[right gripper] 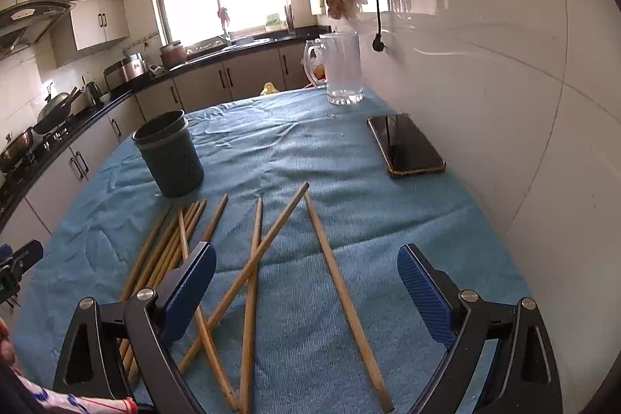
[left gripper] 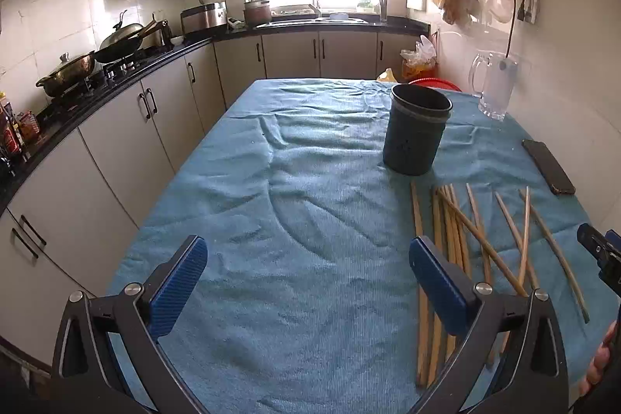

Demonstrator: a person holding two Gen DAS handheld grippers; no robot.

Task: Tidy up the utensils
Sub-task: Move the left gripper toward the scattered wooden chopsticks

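Several wooden chopsticks lie loose on the blue cloth, some crossing; they also show in the right wrist view. A dark round holder stands upright and looks empty just beyond them, and shows in the right wrist view. My left gripper is open and empty above the cloth, left of the chopsticks. My right gripper is open and empty, low over the near ends of the chopsticks.
A black phone lies on the cloth by the white wall, also in the left wrist view. A glass mug stands at the far right corner. Kitchen counters with pans run along the left.
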